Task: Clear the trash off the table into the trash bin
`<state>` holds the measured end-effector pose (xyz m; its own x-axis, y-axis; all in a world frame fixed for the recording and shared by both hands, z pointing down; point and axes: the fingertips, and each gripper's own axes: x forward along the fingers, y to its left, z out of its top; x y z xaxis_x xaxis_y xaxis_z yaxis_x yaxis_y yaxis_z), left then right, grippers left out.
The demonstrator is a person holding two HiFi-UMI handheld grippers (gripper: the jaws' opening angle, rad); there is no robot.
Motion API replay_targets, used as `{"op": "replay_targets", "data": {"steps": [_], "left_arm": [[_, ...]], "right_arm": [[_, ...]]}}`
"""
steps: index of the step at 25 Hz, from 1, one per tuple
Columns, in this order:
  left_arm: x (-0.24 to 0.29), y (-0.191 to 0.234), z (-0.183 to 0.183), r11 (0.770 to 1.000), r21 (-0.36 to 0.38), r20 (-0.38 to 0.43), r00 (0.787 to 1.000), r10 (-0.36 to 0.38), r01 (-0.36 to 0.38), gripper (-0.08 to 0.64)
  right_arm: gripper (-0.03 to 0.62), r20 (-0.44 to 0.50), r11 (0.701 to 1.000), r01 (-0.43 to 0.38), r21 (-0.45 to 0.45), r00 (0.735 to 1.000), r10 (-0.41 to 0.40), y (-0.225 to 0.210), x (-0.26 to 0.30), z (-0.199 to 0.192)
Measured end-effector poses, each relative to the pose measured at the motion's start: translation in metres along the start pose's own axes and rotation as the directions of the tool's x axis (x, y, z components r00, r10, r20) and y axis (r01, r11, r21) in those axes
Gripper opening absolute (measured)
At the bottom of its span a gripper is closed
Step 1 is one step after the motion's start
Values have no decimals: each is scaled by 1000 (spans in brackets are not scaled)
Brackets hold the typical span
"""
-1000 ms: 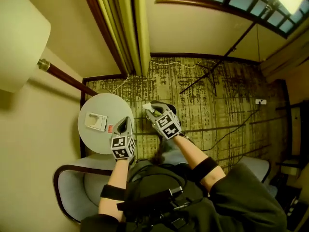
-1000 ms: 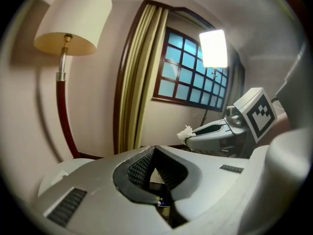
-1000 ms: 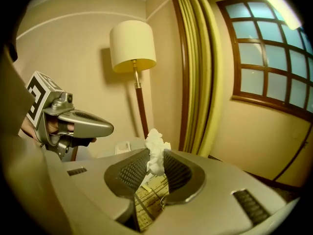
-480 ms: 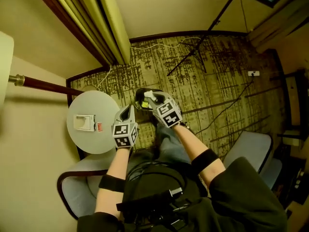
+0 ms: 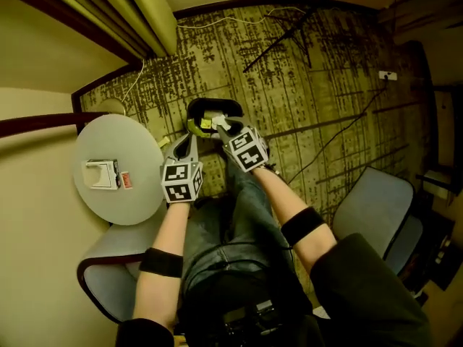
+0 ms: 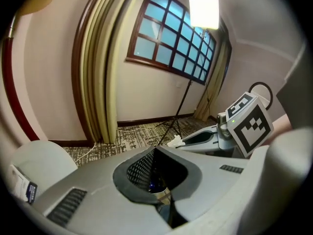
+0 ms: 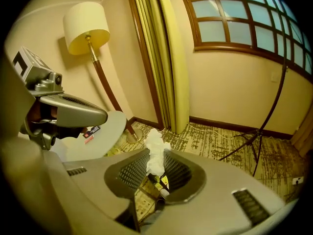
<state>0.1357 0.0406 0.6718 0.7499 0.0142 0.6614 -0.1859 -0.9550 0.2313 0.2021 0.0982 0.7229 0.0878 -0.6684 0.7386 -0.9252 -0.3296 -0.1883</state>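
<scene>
A crumpled white tissue (image 7: 155,153) sticks up between the jaws of my right gripper (image 7: 154,155), which is shut on it. In the head view that gripper (image 5: 219,125) hangs over the black trash bin (image 5: 195,109) on the carpet, which has yellow wrappers inside. My left gripper (image 5: 185,144) sits just left of the bin, with its jaws shut and nothing in them; in its own view the gripper (image 6: 155,152) has its tips pressed together. The round grey table (image 5: 137,201) at the left holds a white packet (image 5: 100,173) and a small red piece (image 5: 124,180).
A grey armchair (image 5: 108,280) stands below the table and a second chair (image 5: 372,201) at the right. A floor lamp (image 7: 85,26) rises behind the table beside the curtain (image 7: 168,58). A tripod stand (image 5: 289,35) and cables lie on the patterned carpet.
Both grippers have dropped from table height towards the bin on the floor, the right one still carrying the tissue. The head view has tilted down, and the table has slid left in it.
</scene>
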Motion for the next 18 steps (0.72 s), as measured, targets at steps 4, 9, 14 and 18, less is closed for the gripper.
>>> {"op": "replay_targets", "data": {"steps": [4, 9, 14, 18], "left_arm": [[53, 11, -41, 1000, -14, -49, 999, -3, 2, 1], [119, 26, -89, 999, -34, -99, 995, 2, -5, 1], [178, 43, -137, 998, -55, -132, 991, 4, -11, 1], [217, 53, -172, 997, -70, -153, 988, 5, -15, 1]], "right_arm": [[104, -52, 999, -13, 37, 999, 15, -17, 53, -45], [104, -103, 998, -14, 69, 994, 21, -45, 122, -98], [104, -160, 997, -17, 74, 987, 28, -67, 185, -151], [106, -206, 998, -21, 64, 978, 34, -79, 224, -191]]}}
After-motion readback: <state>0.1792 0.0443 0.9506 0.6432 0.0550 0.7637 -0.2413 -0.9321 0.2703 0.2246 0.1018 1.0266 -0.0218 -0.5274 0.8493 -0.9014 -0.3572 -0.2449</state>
